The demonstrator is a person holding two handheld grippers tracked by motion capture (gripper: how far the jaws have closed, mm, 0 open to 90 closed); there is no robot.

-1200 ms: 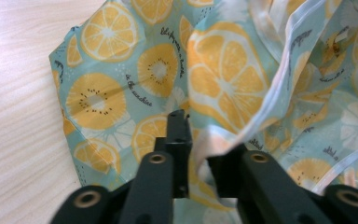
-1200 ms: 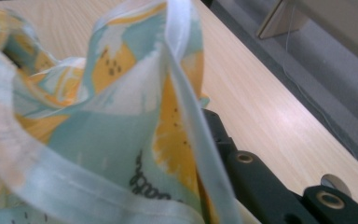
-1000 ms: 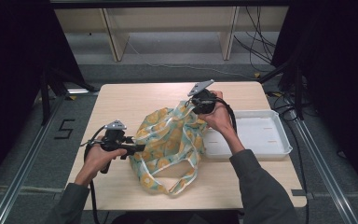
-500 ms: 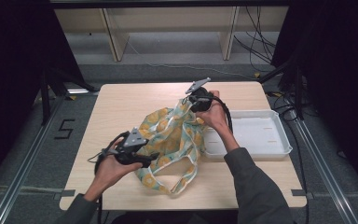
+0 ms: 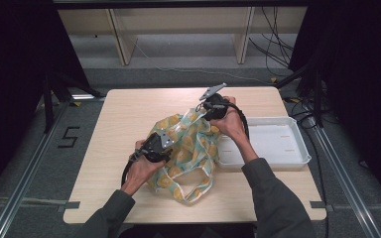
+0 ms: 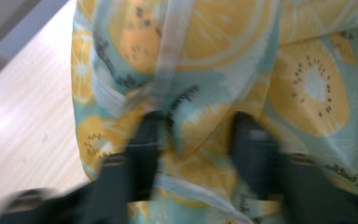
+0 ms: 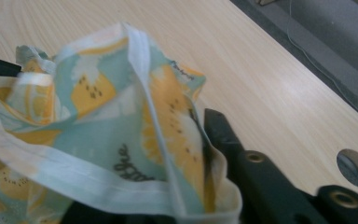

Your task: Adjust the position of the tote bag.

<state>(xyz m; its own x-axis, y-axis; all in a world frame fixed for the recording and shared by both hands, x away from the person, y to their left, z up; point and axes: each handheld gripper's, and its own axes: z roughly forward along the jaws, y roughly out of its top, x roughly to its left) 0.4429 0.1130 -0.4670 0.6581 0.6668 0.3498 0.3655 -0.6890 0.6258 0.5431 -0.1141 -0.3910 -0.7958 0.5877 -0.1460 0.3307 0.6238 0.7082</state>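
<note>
A soft bag [image 5: 188, 148] printed with yellow citrus slices on teal lies crumpled in the middle of the table. My left gripper [image 5: 166, 148] is pushed into its left side. In the left gripper view its jaws straddle a fold of the bag [image 6: 307, 84]; the left gripper [image 6: 196, 135] has just been closing, with a gap still showing beside the cloth. My right gripper [image 5: 202, 112] holds the bag's far top edge raised. Its jaws have just been opening slightly, and the white-hemmed cloth [image 7: 98, 116] still drapes over the right gripper [image 7: 177, 149], hiding one jaw.
A shallow white tray [image 5: 263, 162] sits on the table's right side, against the bag. Bare wood table [image 5: 129, 114] lies to the left and behind. A round hole [image 7: 354, 168] is cut in the tabletop near the right gripper. Floor rails run along both sides.
My left hand has moved right and slightly down, from beside the bag into its left side, and its jaws have narrowed around a fold. The right hand stays in place.
</note>
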